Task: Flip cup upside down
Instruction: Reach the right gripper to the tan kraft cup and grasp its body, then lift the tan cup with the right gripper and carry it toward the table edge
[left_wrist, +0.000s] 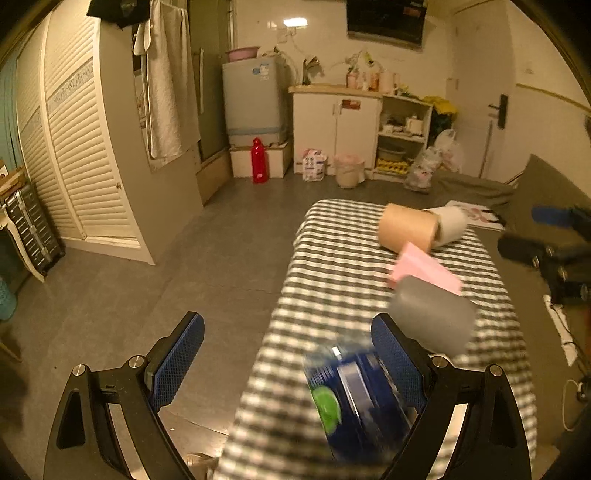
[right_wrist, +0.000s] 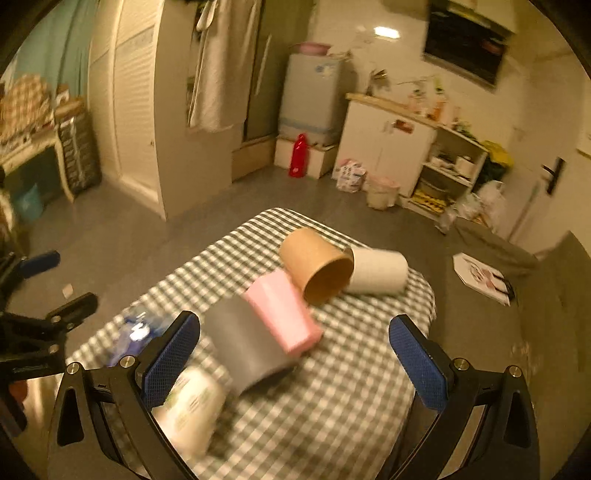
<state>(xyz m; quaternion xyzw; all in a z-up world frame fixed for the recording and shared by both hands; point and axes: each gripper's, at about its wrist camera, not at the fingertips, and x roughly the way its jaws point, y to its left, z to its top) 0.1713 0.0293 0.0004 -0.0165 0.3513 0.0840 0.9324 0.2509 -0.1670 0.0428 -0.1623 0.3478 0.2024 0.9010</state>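
Note:
Several cups lie on their sides on a checked tablecloth (right_wrist: 332, 387): a grey cup (right_wrist: 247, 343), a pink cup (right_wrist: 284, 314), a tan cup (right_wrist: 314, 266) with its mouth towards me, and a white cup (right_wrist: 380, 271). They also show in the left wrist view: grey cup (left_wrist: 432, 314), pink cup (left_wrist: 424, 269), tan cup (left_wrist: 406, 227), white cup (left_wrist: 452, 221). My right gripper (right_wrist: 293, 343) is open, above the grey and pink cups. My left gripper (left_wrist: 288, 347) is open over the table's left edge, empty.
A blue packet (left_wrist: 354, 398) with a green spot lies at the near table end. A white bottle (right_wrist: 188, 410) lies near my right gripper's left finger. The table (left_wrist: 332, 258) stands on a grey floor. Cabinets and a red bottle (left_wrist: 259, 160) stand far back.

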